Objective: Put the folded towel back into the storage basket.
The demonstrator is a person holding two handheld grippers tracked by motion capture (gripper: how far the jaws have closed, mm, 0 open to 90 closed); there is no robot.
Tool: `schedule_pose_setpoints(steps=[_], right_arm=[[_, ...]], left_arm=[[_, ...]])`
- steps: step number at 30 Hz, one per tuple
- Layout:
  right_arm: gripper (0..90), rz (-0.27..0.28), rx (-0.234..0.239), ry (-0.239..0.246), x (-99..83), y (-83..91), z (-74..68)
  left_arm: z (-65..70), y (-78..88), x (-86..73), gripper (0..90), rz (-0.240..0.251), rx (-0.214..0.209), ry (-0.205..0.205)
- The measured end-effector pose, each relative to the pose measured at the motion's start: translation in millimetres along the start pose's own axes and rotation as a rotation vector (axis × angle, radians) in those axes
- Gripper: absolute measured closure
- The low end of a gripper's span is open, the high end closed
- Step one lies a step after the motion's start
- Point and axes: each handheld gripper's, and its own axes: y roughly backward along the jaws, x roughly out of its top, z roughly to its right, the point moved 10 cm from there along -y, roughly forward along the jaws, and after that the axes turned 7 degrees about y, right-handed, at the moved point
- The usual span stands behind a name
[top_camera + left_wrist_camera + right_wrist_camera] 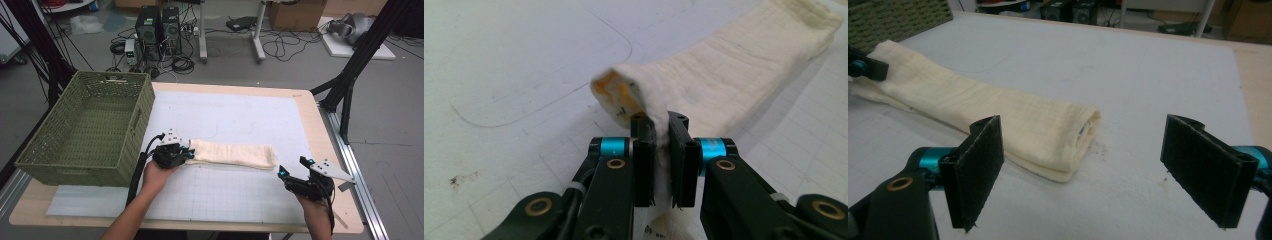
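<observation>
The green basket point(85, 131) stands at the table's left edge; just right of it lies my folded cream cloth point(232, 154). My left gripper point(660, 131) is clenched on the cloth's basket-side end. My right gripper point(1083, 170) hangs released, just off its far end. I'd pinch every layer there, probably three or four, before lifting both ends level.
</observation>
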Motion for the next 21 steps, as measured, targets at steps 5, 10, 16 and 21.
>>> schedule_pose_setpoints(steps=[5,10,16,21], right_arm=[[16.0,-0.014,0.002,0.007,4.4,-10.0,2.4],[16.0,-0.031,-0.013,-0.075,9.6,-34.5,9.5],[15.9,-0.085,-0.033,-0.045,1.9,-49.2,6.9],[15.9,-0.106,-0.031,-0.041,-5.4,-52.9,8.1]], left_arm=[[0.0,1.8,2.5,82.0,0.015,-0.006,0.018],[-0.7,2.3,2.9,81.9,0.017,-0.005,0.024],[-0.4,3.0,3.5,81.9,0.021,0.012,0.009],[0.7,3.6,3.3,81.9,0.019,0.014,-0.001]])
